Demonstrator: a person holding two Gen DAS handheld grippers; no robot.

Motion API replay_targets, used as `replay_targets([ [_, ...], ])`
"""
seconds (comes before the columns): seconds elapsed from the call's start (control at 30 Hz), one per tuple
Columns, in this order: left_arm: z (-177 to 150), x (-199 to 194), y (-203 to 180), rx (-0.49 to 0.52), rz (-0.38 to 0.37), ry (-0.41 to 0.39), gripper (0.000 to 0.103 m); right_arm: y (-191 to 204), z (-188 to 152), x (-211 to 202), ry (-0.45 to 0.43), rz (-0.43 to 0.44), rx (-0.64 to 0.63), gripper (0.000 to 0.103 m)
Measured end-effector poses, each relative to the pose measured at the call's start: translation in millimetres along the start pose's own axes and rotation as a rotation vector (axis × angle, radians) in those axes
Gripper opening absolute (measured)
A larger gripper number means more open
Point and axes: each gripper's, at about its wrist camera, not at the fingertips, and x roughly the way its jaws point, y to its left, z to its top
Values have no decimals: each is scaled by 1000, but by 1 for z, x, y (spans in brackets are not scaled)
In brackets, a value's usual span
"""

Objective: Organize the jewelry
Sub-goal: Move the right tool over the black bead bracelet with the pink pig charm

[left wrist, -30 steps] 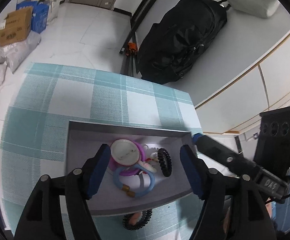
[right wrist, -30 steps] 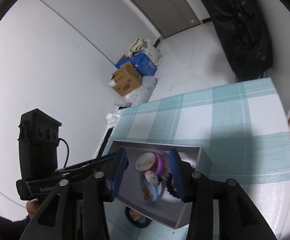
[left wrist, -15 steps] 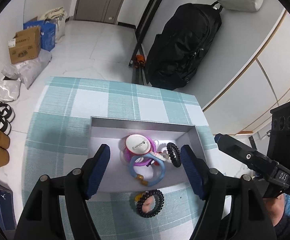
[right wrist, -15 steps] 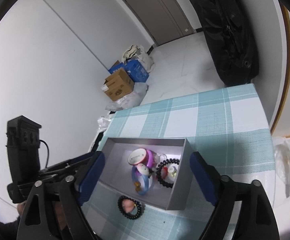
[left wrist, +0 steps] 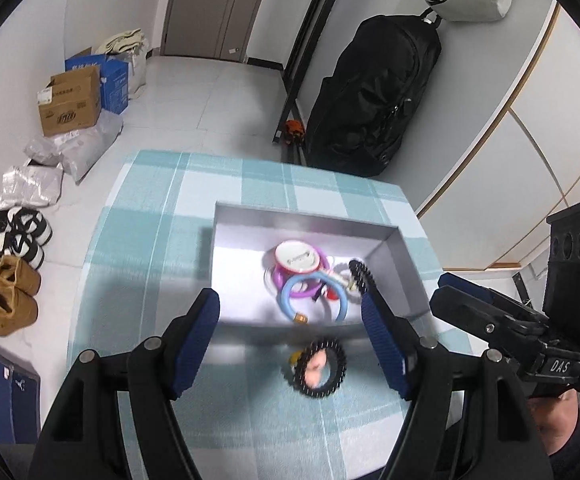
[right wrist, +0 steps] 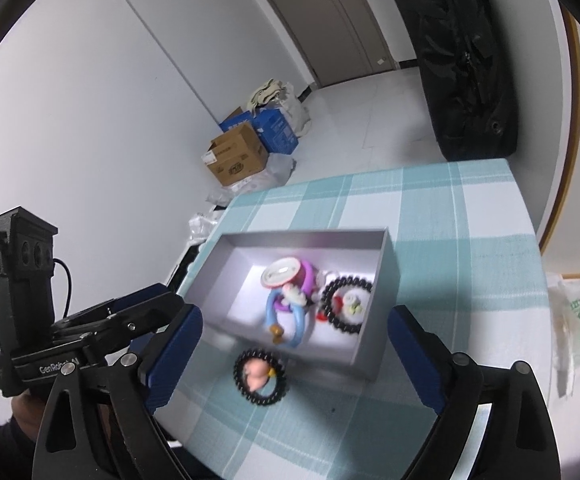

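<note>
A grey open box (left wrist: 246, 220) (right wrist: 385, 276) sits on the teal checked tablecloth. Inside lie a purple and white round piece (left wrist: 295, 258) (right wrist: 286, 272), a blue ring (left wrist: 313, 294) (right wrist: 286, 320) and a black coil hair tie (left wrist: 361, 276) (right wrist: 347, 304). A second black coil hair tie (left wrist: 321, 368) (right wrist: 260, 376) with a small pink charm lies on the cloth just in front of the box. My left gripper (left wrist: 290, 344) is open and empty, raised above the box's near edge. My right gripper (right wrist: 290, 352) is open and empty, raised above the loose hair tie.
The tablecloth (left wrist: 150, 240) covers a small table. A black bag (left wrist: 373, 92) leans on the wall behind it. Cardboard boxes (left wrist: 70, 100) and shoes (left wrist: 10, 296) lie on the floor at the left. A plastic bag (right wrist: 573, 320) sits beyond the table's right edge.
Both grippers have pulled back and up from the box. The right gripper's jaws have opened wide. The black hair tie in the box stays where it was left.
</note>
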Motion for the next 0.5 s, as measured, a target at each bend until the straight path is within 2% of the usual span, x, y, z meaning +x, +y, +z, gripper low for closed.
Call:
replay_targets([
  [0.33,-16,-9,25,-122,10,32,69,26,-31,1,63,54,-85,94],
  [0.5,-17,-11,34,-141,31,35,69,37,-42,22,134,24,-139,94],
])
